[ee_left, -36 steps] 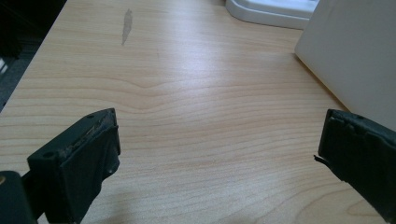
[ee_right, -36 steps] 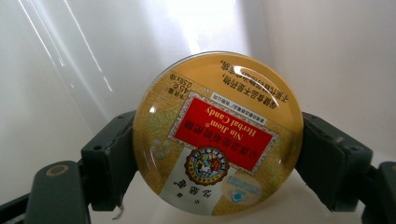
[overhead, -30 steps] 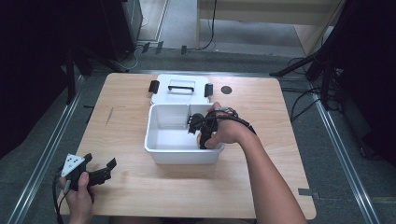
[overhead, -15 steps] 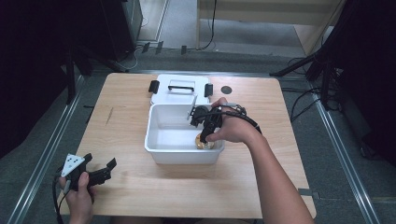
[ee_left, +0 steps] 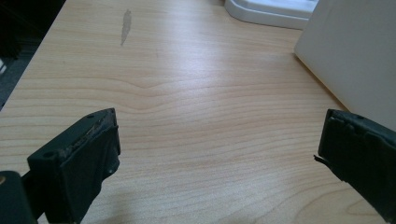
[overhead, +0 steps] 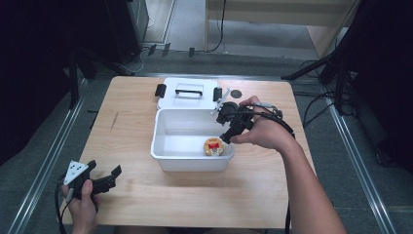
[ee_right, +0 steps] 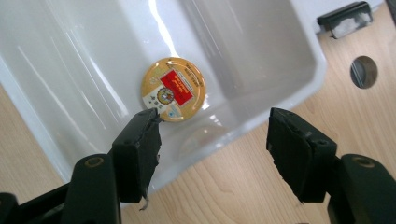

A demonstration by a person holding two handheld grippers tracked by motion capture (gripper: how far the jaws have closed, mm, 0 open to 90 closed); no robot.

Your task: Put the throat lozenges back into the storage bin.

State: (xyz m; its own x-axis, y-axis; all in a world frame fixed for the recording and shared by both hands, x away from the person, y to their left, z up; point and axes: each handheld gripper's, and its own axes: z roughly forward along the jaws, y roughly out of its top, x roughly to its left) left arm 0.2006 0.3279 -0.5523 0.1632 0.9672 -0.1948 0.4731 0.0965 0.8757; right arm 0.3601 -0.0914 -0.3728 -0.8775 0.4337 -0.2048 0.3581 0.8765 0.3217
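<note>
Left gripper hovers low over the bare table near its front left corner, jaws wide apart, empty. White tub sits mid-table; round gold tin lies in its near right corner. Right gripper hangs above that corner, jaws just narrowed, gap remaining, nothing between.

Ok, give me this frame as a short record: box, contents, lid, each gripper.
box: white box, open, mid-table
contents: one round gold tin, red label, near right corner
lid: white lid, flat behind the box
left gripper: fingers open, nothing between, at near left table edge
right gripper: above the tin, fingers have just been closing, gap between, nothing held
</note>
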